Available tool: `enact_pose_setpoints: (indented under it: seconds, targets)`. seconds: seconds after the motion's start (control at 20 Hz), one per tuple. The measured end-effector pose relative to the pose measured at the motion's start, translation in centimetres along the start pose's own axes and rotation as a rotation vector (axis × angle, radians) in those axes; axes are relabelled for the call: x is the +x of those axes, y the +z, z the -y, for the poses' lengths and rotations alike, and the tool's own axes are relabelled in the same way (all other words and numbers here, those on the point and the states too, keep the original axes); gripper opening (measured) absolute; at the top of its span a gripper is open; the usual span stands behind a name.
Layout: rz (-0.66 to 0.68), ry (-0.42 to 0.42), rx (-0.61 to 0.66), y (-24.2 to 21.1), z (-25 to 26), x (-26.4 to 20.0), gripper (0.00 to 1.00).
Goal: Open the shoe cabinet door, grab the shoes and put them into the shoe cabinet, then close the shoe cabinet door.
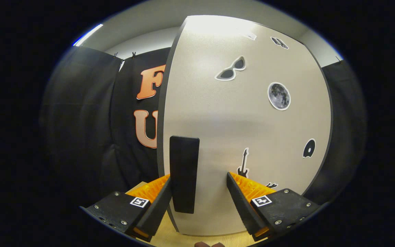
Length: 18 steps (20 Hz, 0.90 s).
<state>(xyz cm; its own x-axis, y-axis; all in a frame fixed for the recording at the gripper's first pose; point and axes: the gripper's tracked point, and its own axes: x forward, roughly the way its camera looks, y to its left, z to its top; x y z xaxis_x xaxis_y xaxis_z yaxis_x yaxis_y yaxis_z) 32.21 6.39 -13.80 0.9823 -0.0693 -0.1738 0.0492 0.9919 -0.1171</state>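
Note:
The shoe cabinet door (245, 120) is a pale grey panel with a dark edge, and it stands right in front of me. Small stickers dot it, among them sunglasses, a moon and a guitar. Its black upright handle (183, 171) sits near the door's left edge. My gripper (198, 178) is open with the handle between its fingers. The left finger (159, 202) lies close against the handle's side. The right finger (240, 199) stands apart from it, with bare door showing in the gap. I cannot tell whether the door is fully closed or slightly ajar.
Black booth cloth (91, 137) hangs to the left of the cabinet and beyond its right edge. A light wooden surface (170, 236) shows below the door, under the fingers.

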Motion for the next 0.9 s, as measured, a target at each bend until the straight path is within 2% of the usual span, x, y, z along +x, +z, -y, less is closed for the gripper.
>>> enact_pose_setpoints:
  seconds: [0.5,0.7,0.9]
  targets:
    - [-0.003,-0.021,0.024,0.7,0.2,0.1,0.94]
    - [-0.006,-0.033,0.021,1.4,0.2,-1.7,0.94]
    - [0.006,-0.061,0.04,2.7,0.6,-5.4,0.94]
